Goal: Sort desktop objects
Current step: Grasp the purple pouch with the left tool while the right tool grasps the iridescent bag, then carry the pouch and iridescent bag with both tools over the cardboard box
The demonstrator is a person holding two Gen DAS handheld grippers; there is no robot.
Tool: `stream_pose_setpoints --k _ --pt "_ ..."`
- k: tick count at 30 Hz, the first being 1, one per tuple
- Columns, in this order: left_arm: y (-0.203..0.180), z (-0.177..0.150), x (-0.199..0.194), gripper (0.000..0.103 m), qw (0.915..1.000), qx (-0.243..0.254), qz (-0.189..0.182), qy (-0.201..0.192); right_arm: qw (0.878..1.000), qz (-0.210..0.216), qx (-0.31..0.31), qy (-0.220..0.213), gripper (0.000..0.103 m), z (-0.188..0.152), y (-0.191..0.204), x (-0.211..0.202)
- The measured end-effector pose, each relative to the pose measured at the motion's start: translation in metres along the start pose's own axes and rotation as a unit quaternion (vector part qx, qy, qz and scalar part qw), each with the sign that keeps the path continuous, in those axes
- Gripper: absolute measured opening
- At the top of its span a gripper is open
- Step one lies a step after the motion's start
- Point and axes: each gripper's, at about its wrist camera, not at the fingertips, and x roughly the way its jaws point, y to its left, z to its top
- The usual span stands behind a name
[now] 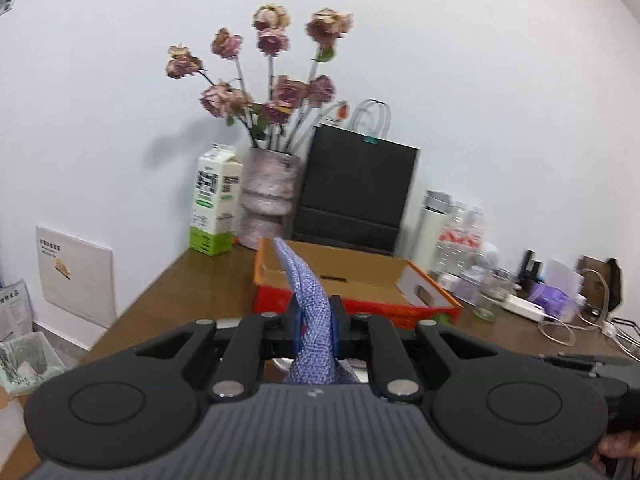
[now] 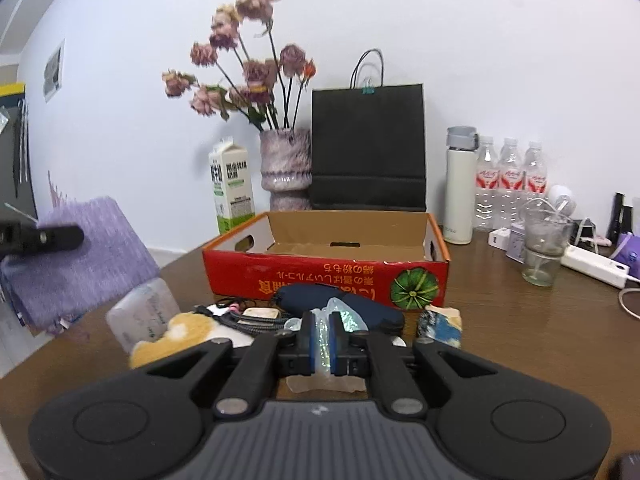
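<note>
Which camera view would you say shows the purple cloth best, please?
The right wrist view: there the purple cloth hangs broadside from the left gripper, showing its whole face. The left wrist view shows only a narrow pinched fold between the fingers.

water bottles (image 2: 509, 184): 3 | glasses (image 2: 543, 240): 2 (stacked) | box (image 2: 324, 272): 1 | milk carton (image 2: 233, 188): 1

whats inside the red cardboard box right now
The red cardboard box looks empty: bare brown floor and inner walls show in both views. Its near wall hides the front strip of the floor, so something small and flat there would not show.
</note>
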Motion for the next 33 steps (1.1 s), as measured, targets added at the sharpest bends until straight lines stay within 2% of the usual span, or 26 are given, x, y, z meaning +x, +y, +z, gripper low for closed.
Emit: stream_pose_setpoints --k 6,17,24,33 --pt "-0.022 -0.033 -0.034 0.014 0.9991 -0.011 -0.022 0.036 1.0 0.002 0.004 0.0 0.005 -0.021 0.005 -0.052" --pt "-0.061 -0.088 -0.092 0.014 0.995 0.038 -0.039 0.084 1.0 0.006 0.014 0.013 0.005 -0.073 0.023 -0.126" --pt "-0.073 -0.092 -0.115 0.014 0.9949 0.061 -0.044 0.067 1.0 -0.001 -0.004 -0.006 0.005 -0.076 0.034 -0.15" --pt "-0.073 -0.089 -0.104 0.014 0.9958 0.057 -0.036 0.062 1.0 -0.007 -0.005 -0.011 0.005 -0.075 0.036 -0.144"
